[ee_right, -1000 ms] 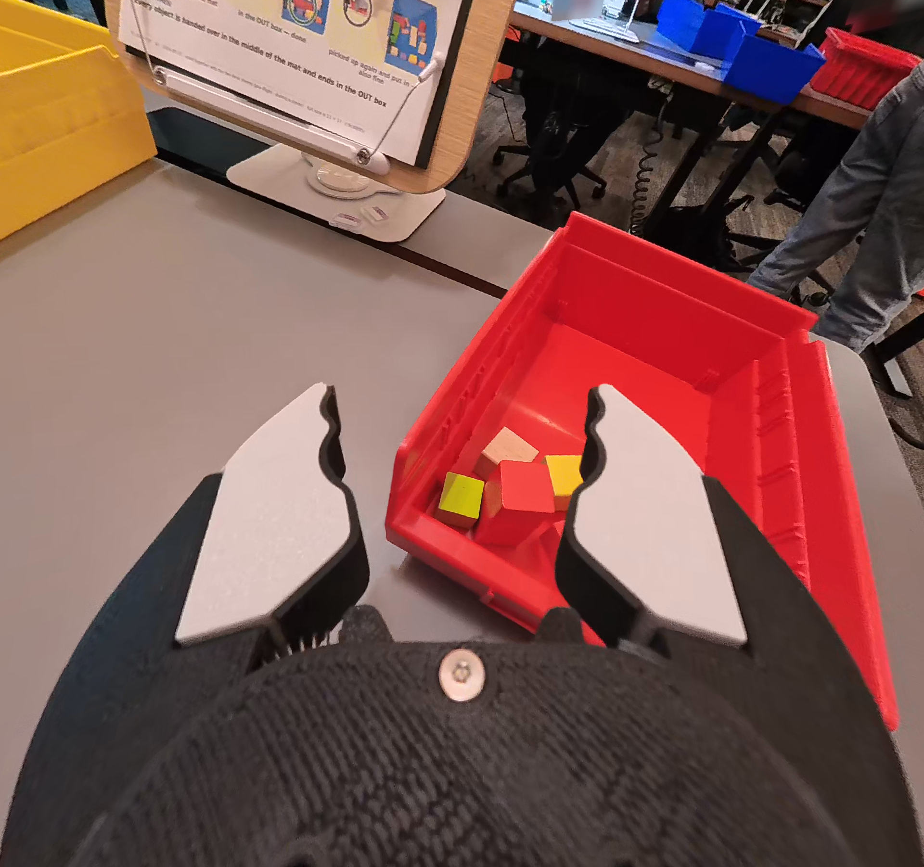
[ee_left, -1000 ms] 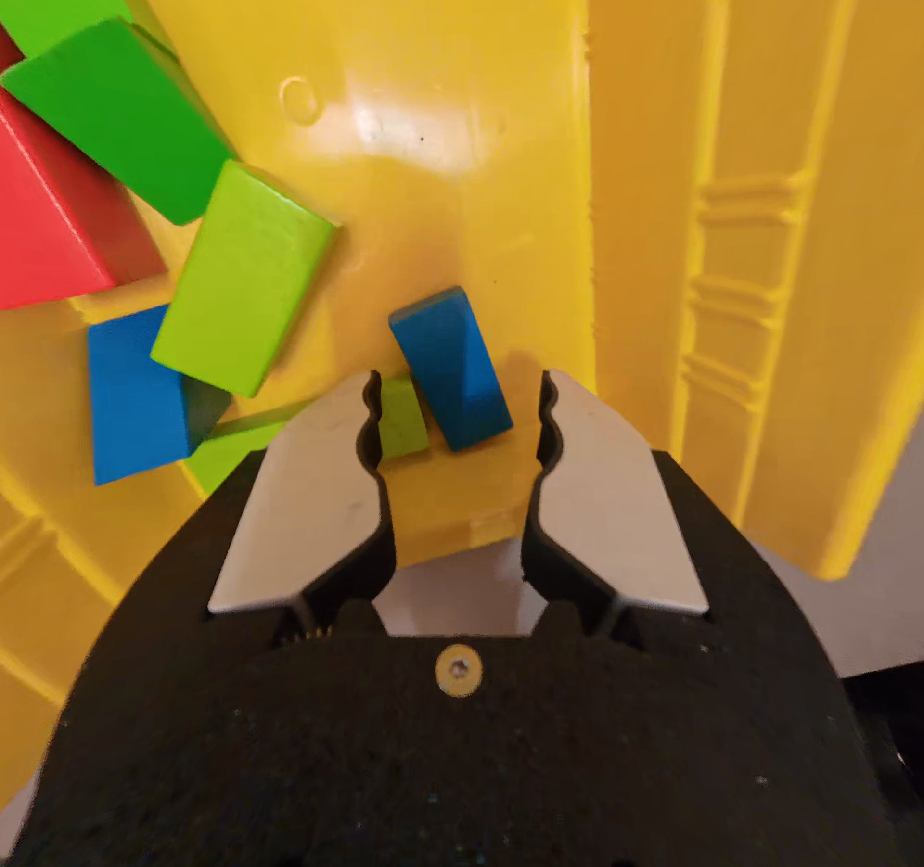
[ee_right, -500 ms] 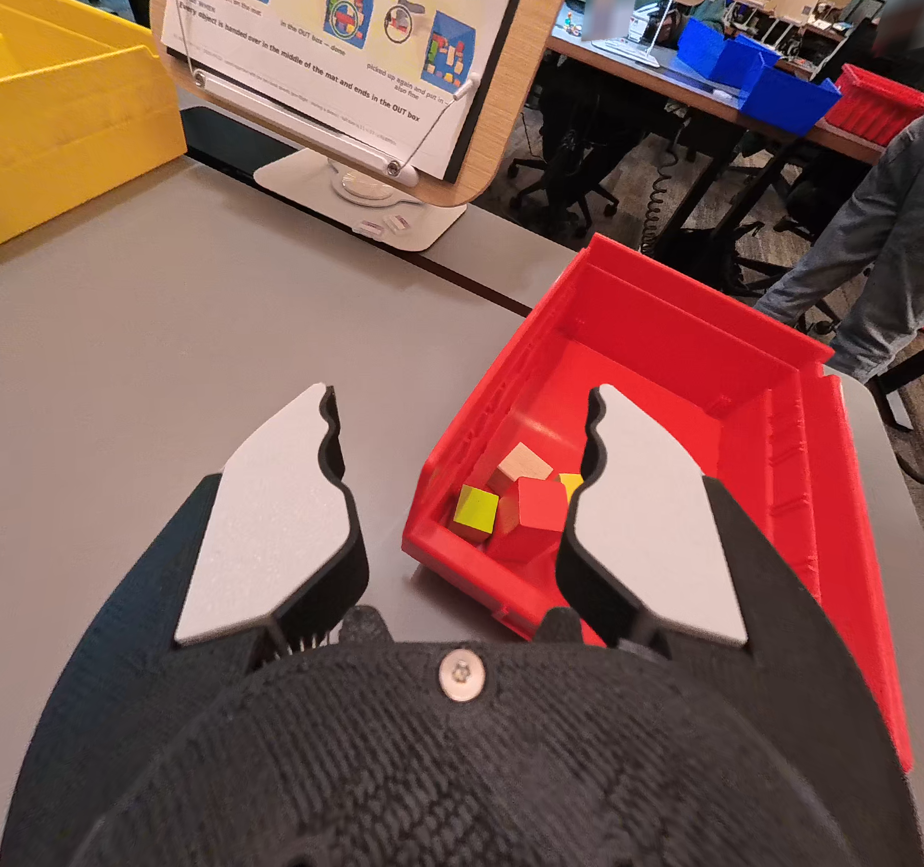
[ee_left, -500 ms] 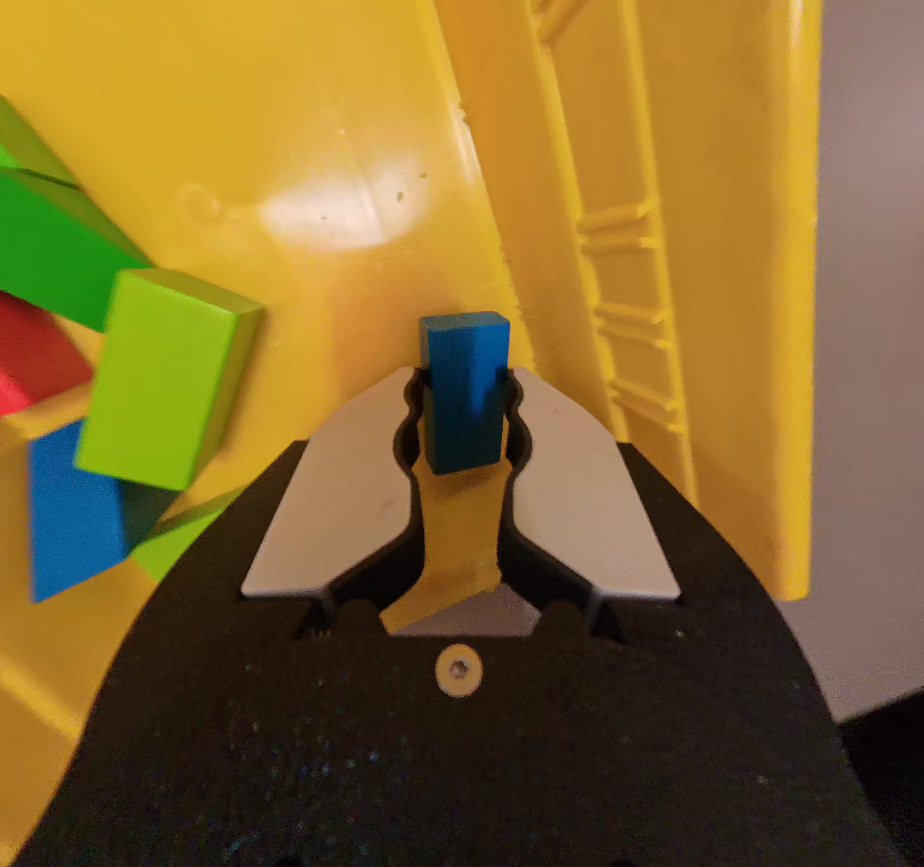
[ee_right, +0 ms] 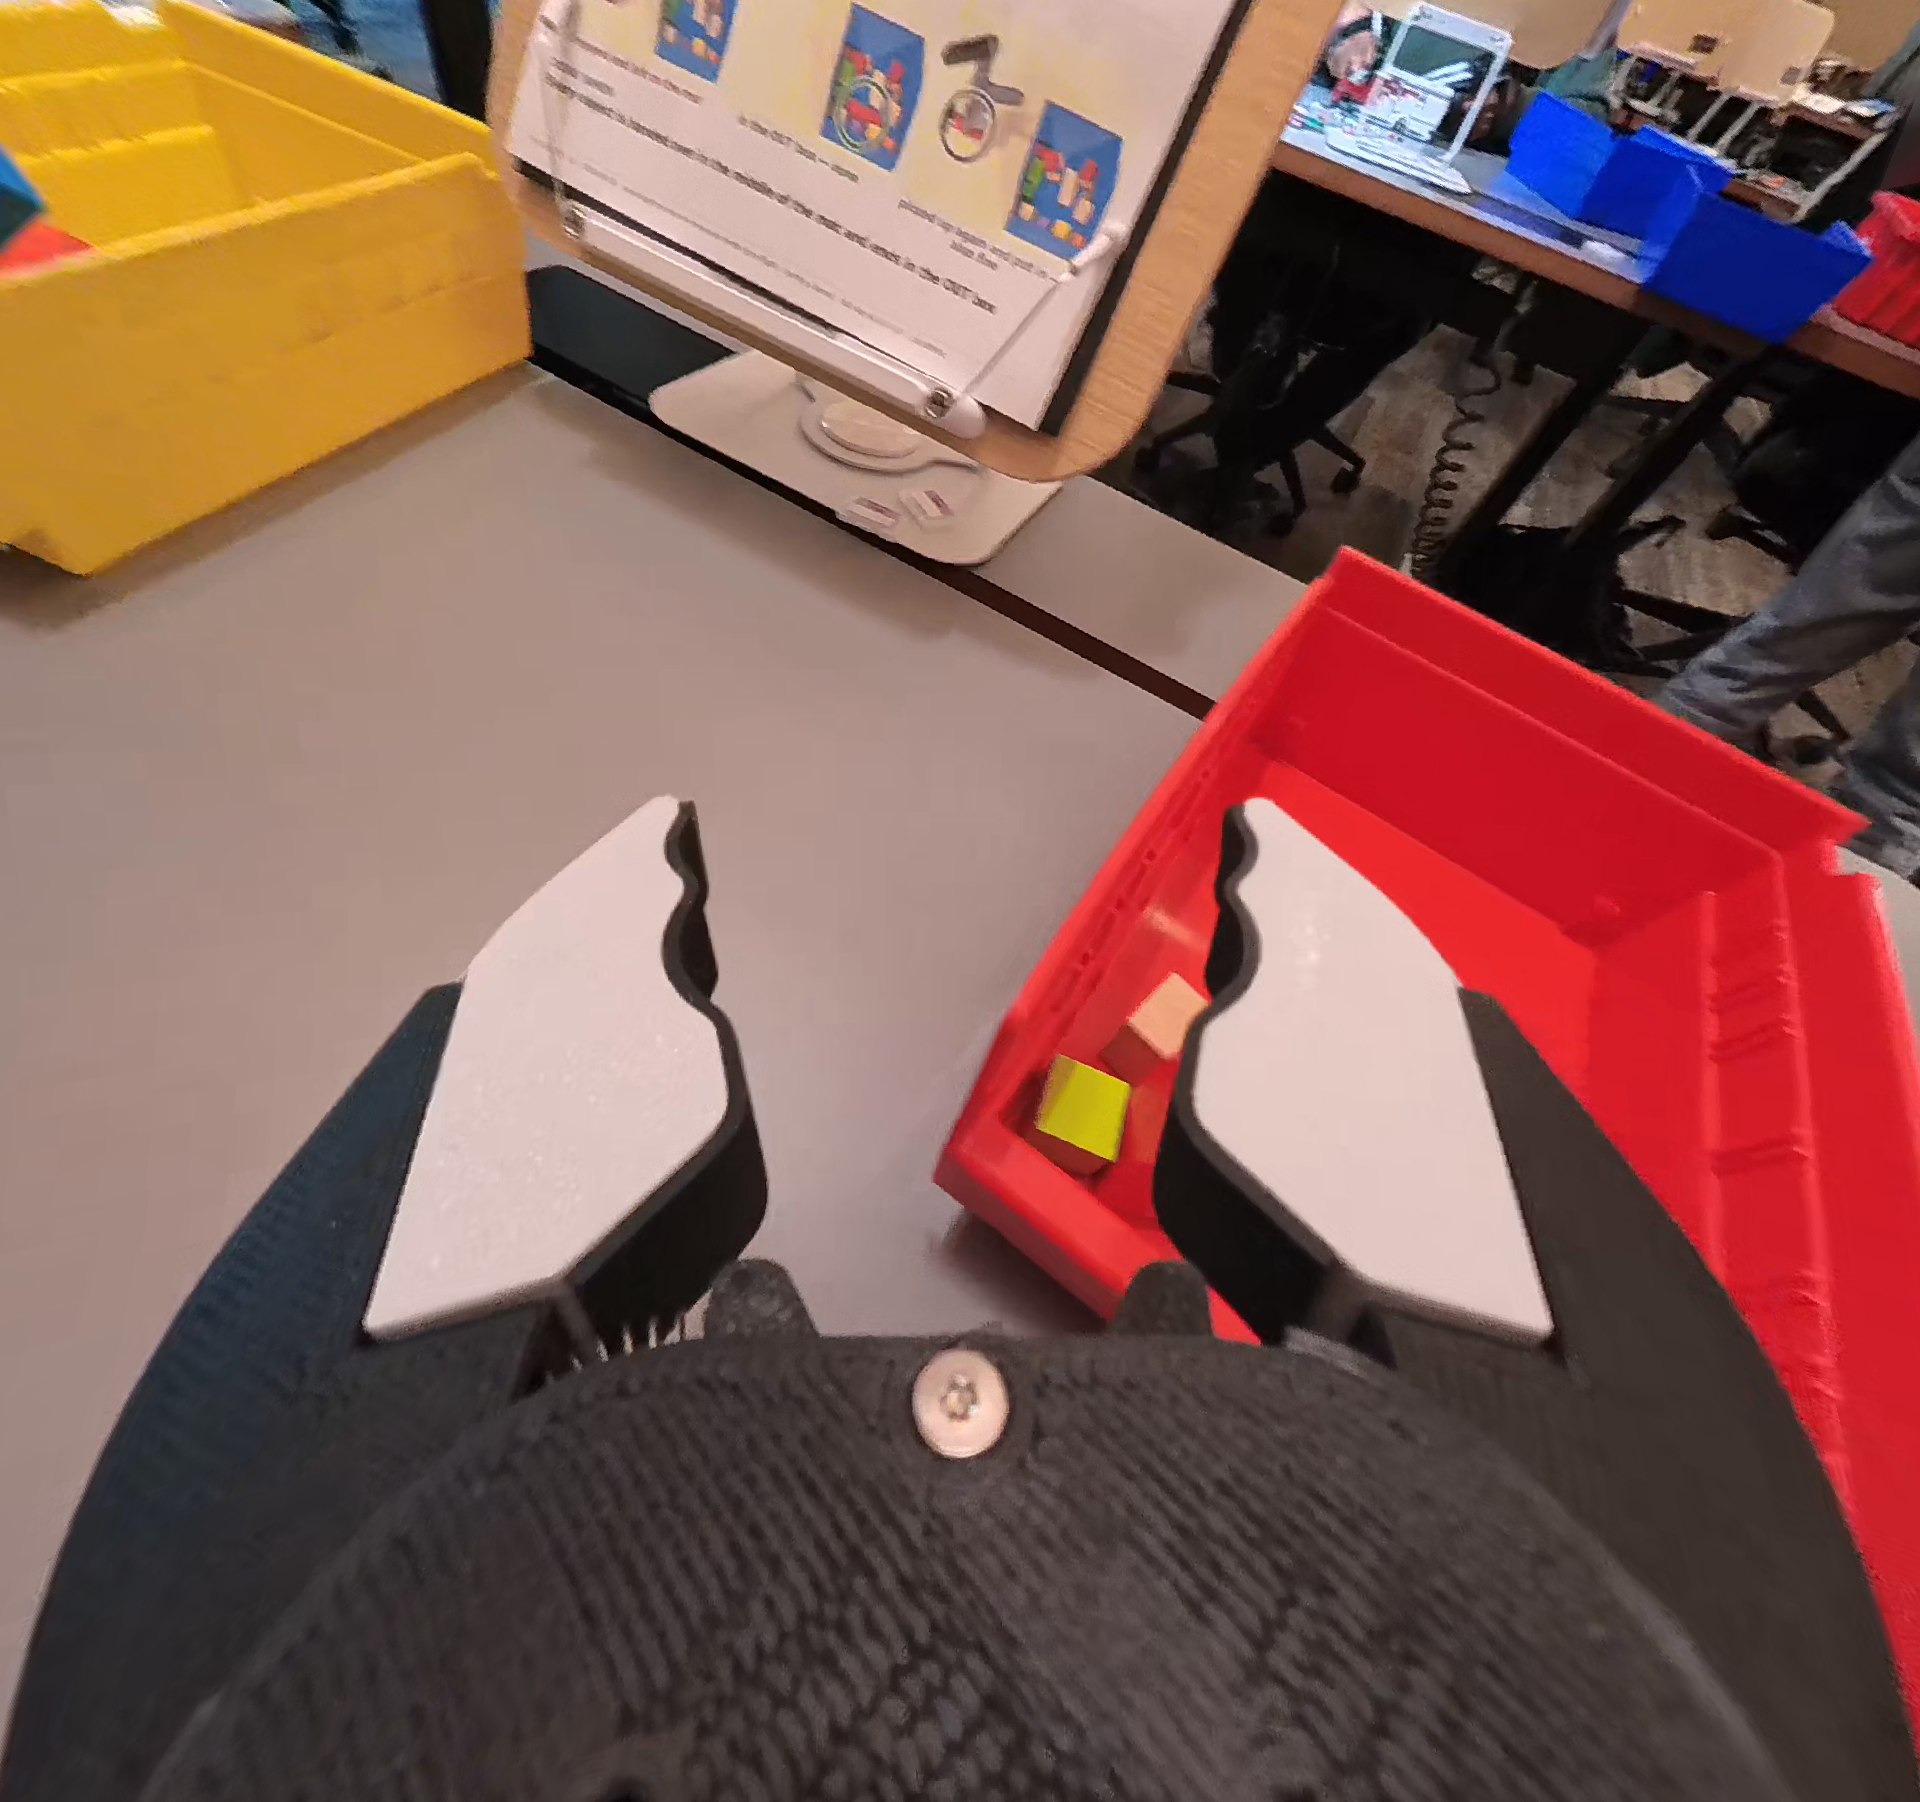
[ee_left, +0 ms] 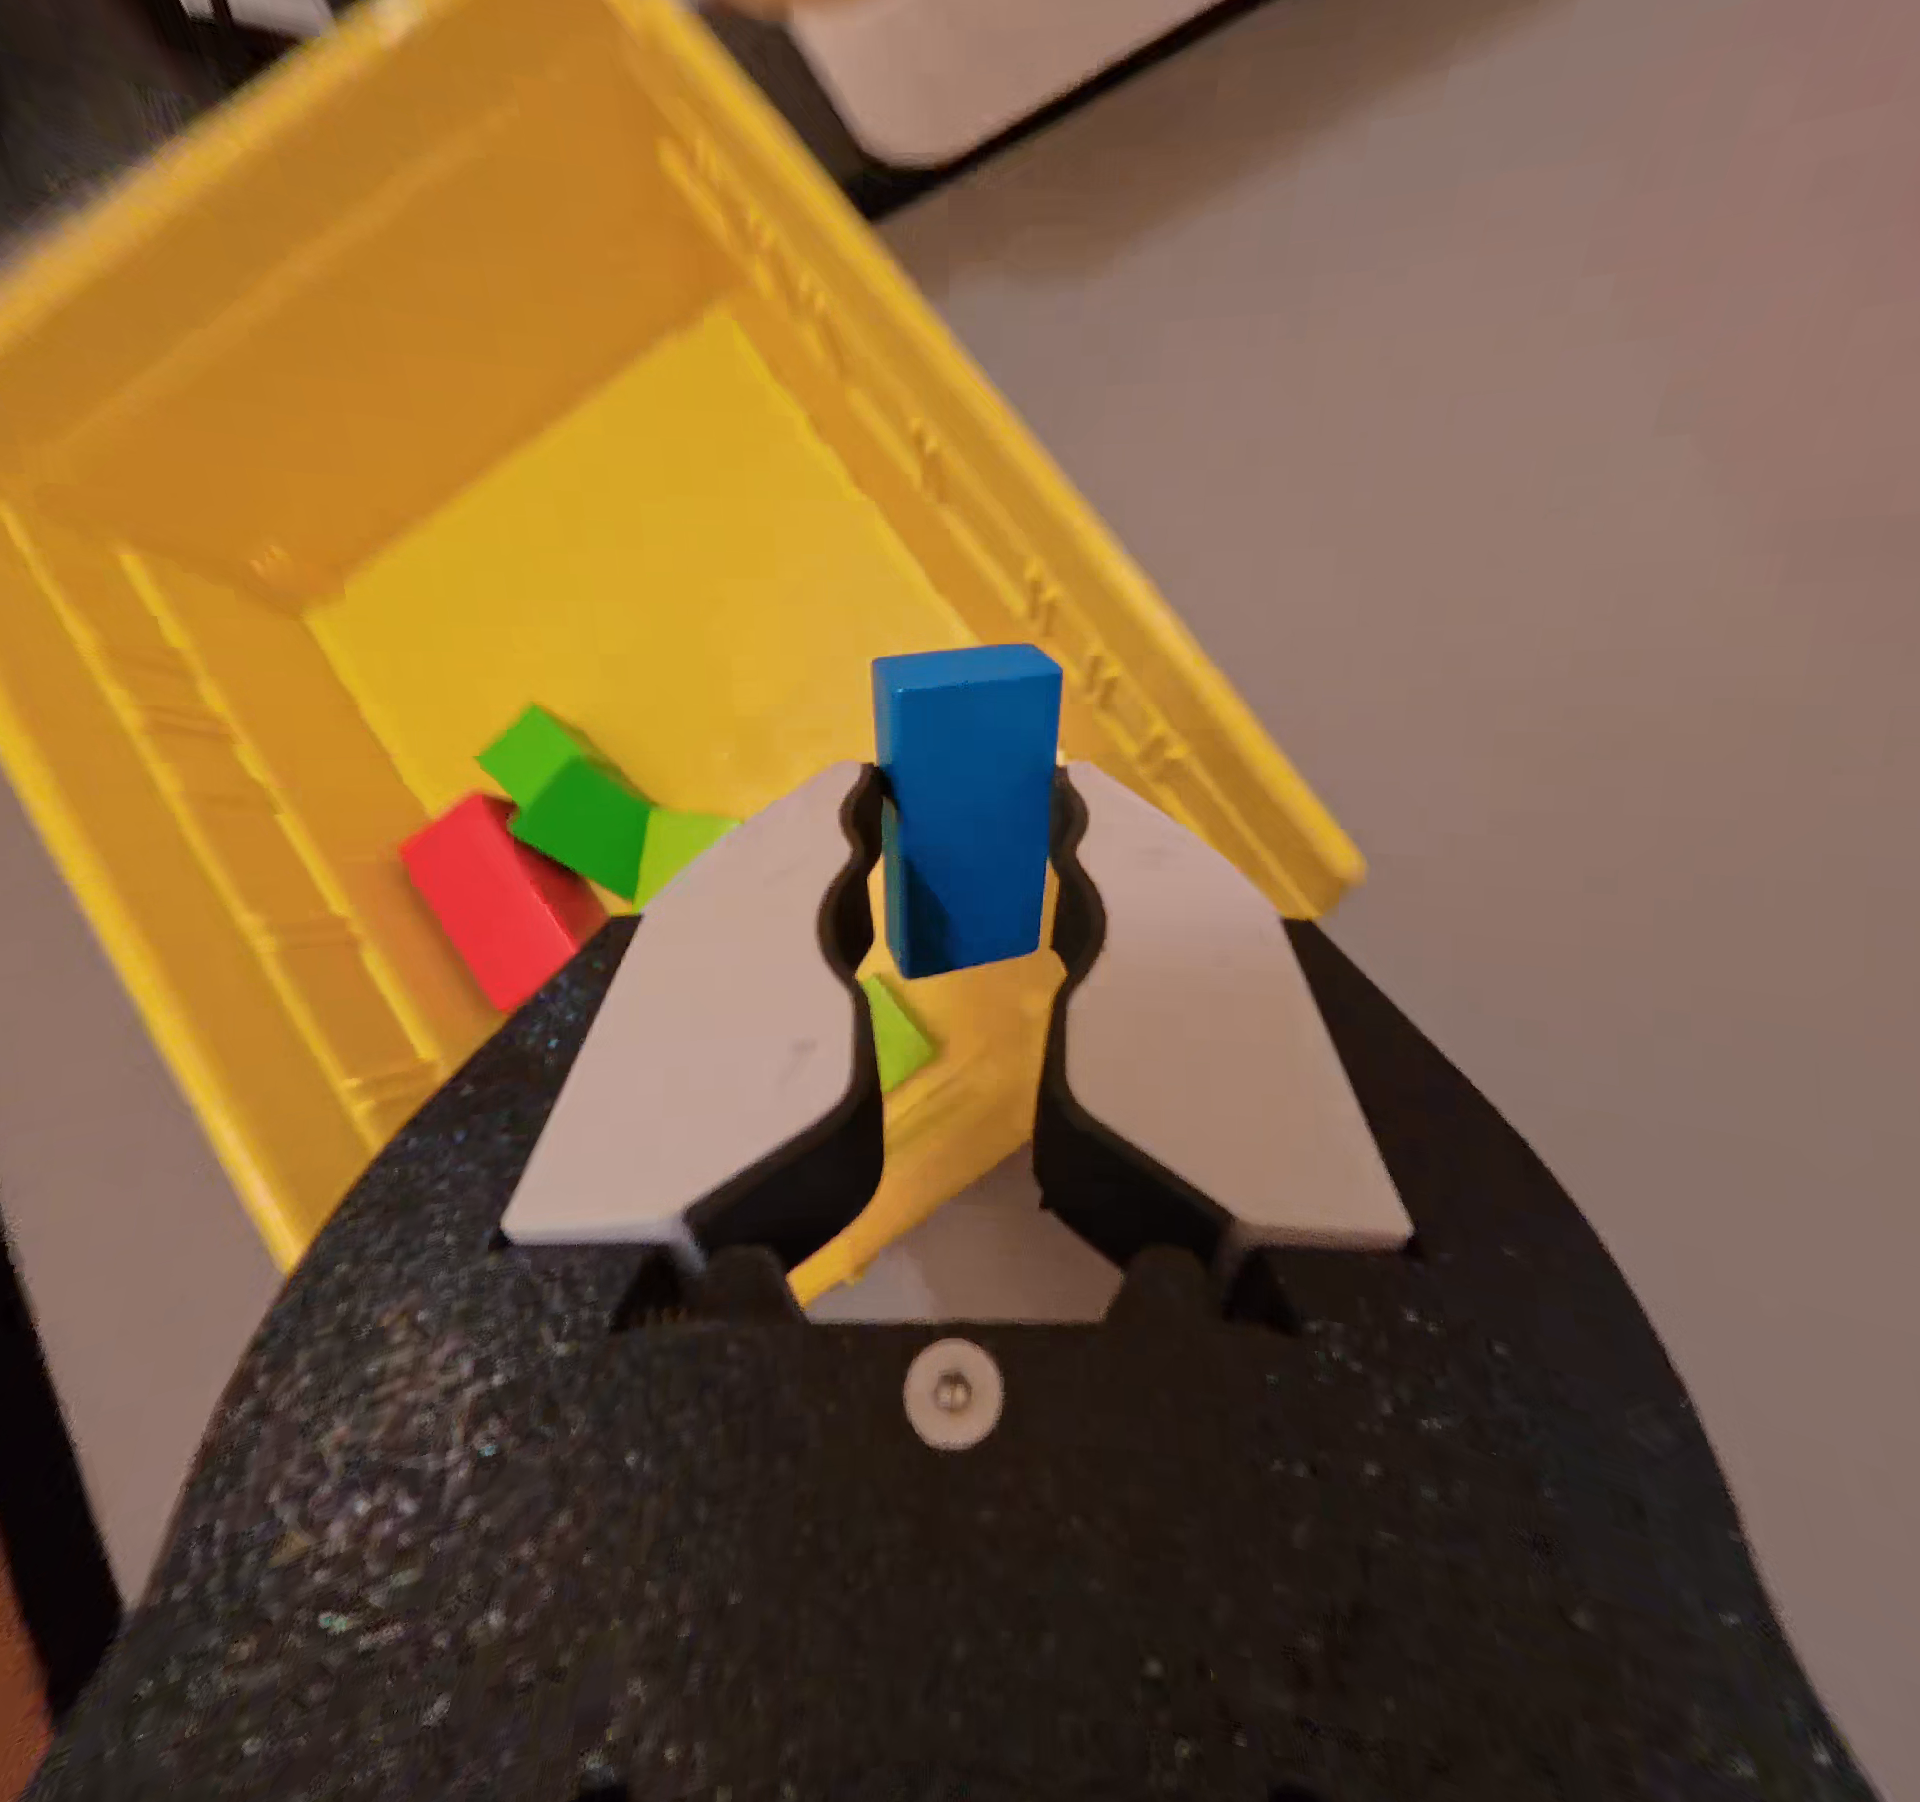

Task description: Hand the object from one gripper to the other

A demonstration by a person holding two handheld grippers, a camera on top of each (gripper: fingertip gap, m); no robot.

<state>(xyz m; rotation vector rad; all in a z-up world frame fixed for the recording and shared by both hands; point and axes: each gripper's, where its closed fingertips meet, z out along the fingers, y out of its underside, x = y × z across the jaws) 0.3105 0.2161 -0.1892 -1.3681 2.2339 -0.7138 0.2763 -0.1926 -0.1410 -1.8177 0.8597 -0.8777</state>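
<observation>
Since a second ago the left gripper (ee_left: 961, 848) goes from hanging open over the blue rectangular wooden block (ee_left: 961, 817) inside the yellow plastic bin (ee_left: 436, 318) to being clamped on it and pulled up and back: I now see most of the bin instead of just its floor. Both fingers (ee_left: 727, 1004) press the block's long sides; it stands upright between the tips, top end sticking out past them toward 12 o'clock.

Left in the yellow bin, at 9 to 10 o'clock from the held block: a red wooden block (ee_left: 488, 895), a dark green wooden block (ee_left: 577, 822) touching it, and a light green block (ee_left: 675, 843) partly hidden by my left finger. Another light green piece (ee_left: 896, 1035) shows between the fingers below the blue block.

Right gripper (ee_right: 961, 879) has its jaws wide apart with nothing in them, hovering over the grey tabletop (ee_right: 416, 713). Compared with a second ago its view sits further back and left; more of the yellow bin is in frame at 10 o'clock. A red plastic bin (ee_right: 1558, 869) sits at 3 o'clock, partly behind the right finger, holding a yellow-green cube (ee_right: 1081, 1113) and a tan cube (ee_right: 1169, 1014) beside it. A wooden-framed instruction board on a white stand (ee_right: 904, 142) is at 12 o'clock.
</observation>
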